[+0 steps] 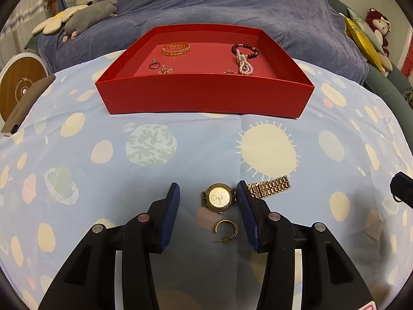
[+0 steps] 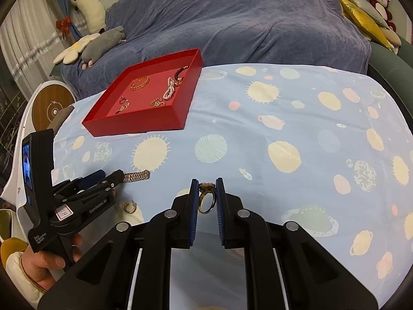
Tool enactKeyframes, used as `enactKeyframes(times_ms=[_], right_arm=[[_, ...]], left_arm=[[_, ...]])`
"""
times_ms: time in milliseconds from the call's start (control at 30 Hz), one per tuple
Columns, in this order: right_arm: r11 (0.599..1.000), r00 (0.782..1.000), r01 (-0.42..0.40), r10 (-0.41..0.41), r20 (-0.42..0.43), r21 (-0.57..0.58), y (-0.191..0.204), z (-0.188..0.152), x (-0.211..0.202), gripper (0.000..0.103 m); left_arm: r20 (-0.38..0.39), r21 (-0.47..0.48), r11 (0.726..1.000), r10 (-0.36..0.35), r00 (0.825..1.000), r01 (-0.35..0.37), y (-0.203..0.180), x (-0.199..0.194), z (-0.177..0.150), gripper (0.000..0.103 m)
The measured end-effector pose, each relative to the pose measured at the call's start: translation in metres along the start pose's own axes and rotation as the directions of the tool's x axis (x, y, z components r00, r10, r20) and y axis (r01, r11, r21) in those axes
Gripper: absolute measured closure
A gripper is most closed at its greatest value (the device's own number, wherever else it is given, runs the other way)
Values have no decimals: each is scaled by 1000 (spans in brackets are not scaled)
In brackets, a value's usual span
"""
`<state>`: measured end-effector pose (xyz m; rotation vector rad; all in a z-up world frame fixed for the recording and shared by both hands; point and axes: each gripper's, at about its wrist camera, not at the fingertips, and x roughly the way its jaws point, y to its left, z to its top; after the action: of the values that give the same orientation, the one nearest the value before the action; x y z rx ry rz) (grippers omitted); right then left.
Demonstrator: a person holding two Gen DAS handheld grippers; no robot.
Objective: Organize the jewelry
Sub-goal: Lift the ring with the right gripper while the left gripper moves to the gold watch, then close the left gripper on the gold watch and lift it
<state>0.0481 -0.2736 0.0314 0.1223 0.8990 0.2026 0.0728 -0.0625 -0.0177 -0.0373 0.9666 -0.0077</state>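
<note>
In the left wrist view, the left gripper [image 1: 207, 190] hangs low over a blue cloth [image 1: 180, 155] printed with suns and planets, its blue-padded jaws standing apart. A gold wristwatch [image 1: 219, 197] lies face up on the cloth between the fingertips; the right-hand pad covers part of it where the metal band [image 1: 269, 186] begins, but whether the pad touches it I cannot tell. Just nearer the camera, between the fingers, lies a gold hoop earring [image 1: 226, 230]. Farther off sits an open red tray [image 1: 206, 98] holding a gold chain bracelet [image 1: 176, 48], a small ring [image 1: 154, 64], a dark beaded bracelet [image 1: 245, 51] and a pearl strand [image 1: 244, 65] that overlaps it.

In the right wrist view, the right gripper [image 2: 207, 183] is clamped on a gold ring [image 2: 206, 199] with an ornate top, held upright between the blue pads above the cloth. At the left edge a hand [image 2: 49, 261] grips the other device, whose tips rest by the watch band, with the hoop earring lying just beside them. The red tray sits well apart at upper left, in front of a sofa draped in a purple-blue cover [image 2: 232, 20].
</note>
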Motion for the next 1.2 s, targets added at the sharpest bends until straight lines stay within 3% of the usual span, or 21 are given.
enactKeyframes(times_ms=[100,267,367,500,700,933,1033,1100,1133,1167,1200], right_arm=[[1000,1000,-7,7,1,1,1,1,-1,90],[1000,1000,-18,18,-4,-13,6,-1,-1,91],[1000,1000,-20,20,-7,-21,10,-2,0,90],[999,1000,-20,20,-15,-31,16,-4,4,91],[999,999,-28,27,-25,-43,22,-3,9,90],[998,999,-44,42,-35,-55,31,-4,12,91],[997,998,-46,44,-38,-58,33,-4,14,91],[997,998,-47,45,-40,-56,34,-3,15,91],[997,998,-46,44,-40,-56,34,-3,15,91],[997,998,-48,45,-41,-56,35,-3,15,91],[997,998,-48,46,-42,-56,35,-3,16,91]], left_arm=[[8,24,999,-28,1000,28,10,-5,-7,58],[11,102,993,-53,999,51,19,-13,-19,79],[18,109,991,-73,997,70,22,-15,-23,79],[21,49,995,-89,996,88,27,-14,-18,79],[46,54,998,-40,998,37,26,0,-1,78],[48,65,995,-76,996,72,31,6,8,103],[26,-9,988,-151,988,151,42,4,12,103],[34,-52,986,-156,987,158,43,0,14,96],[33,-58,986,-153,988,154,41,0,17,89],[31,-63,988,-140,990,142,38,0,20,72],[32,-76,990,-114,993,116,35,0,22,61]])
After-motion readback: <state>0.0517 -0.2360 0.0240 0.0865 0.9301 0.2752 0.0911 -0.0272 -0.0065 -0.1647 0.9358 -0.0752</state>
